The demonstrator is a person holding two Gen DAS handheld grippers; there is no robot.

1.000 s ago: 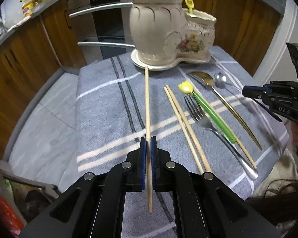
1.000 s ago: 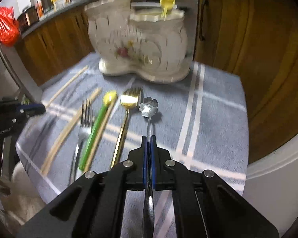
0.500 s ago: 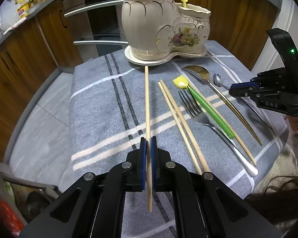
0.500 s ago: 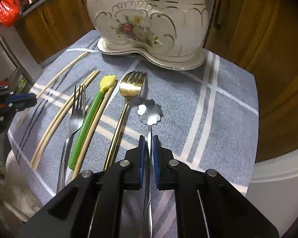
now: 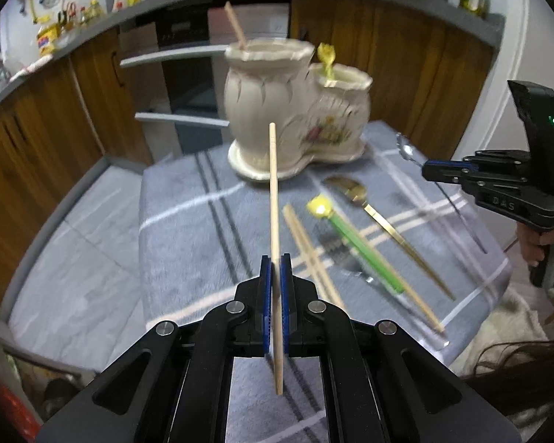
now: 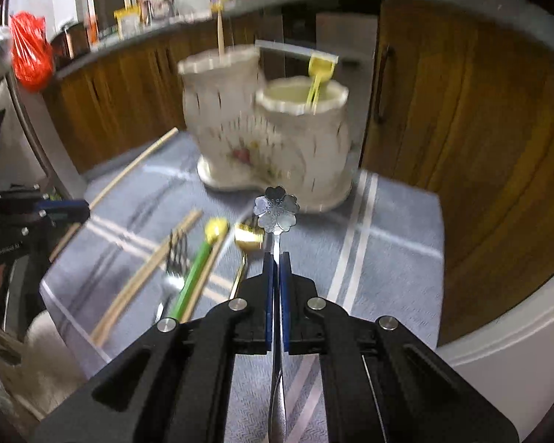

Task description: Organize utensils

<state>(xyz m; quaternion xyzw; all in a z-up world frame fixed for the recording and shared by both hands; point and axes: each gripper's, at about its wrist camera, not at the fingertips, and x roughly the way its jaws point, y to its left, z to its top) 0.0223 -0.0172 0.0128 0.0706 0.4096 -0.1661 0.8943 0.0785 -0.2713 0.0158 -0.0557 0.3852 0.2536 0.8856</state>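
Item one, far left: our left gripper (image 5: pixel 276 269), blue pads pressed together on a single wooden chopstick (image 5: pixel 274 199). The stick is clear of the cloth, its far tip pointing at the holder and its near end sticking out behind the pads.

Item two: the cream ceramic utensil holder (image 5: pixel 277 110), two joined pots on one base, at the far edge of the grey striped tablecloth (image 5: pixel 173 243). The taller pot holds one wooden stick (image 5: pixel 235 26); the shorter pot holds a yellow-topped utensil (image 5: pixel 327 59).

Item three, lying on the cloth right of our held chopstick: a pair of chopsticks (image 5: pixel 308 254) side by side, then a steel fork (image 5: pixel 345 258), blurred.

Item four: a green-handled utensil with a yellow head (image 5: pixel 354 243), touching or overlapping the fork; we cannot tell which. Along its right side lies another wooden stick (image 5: pixel 410 295).

Item five: a gold fork (image 5: pixel 384 221), lying apart on the cloth.

Item six, far right: our right gripper (image 6: pixel 276 258), pads clamped on the handle of a silver spoon with a flower-shaped bowl (image 6: pixel 277 211). The spoon is raised off the cloth, its bowl in front of the holder's shorter pot.
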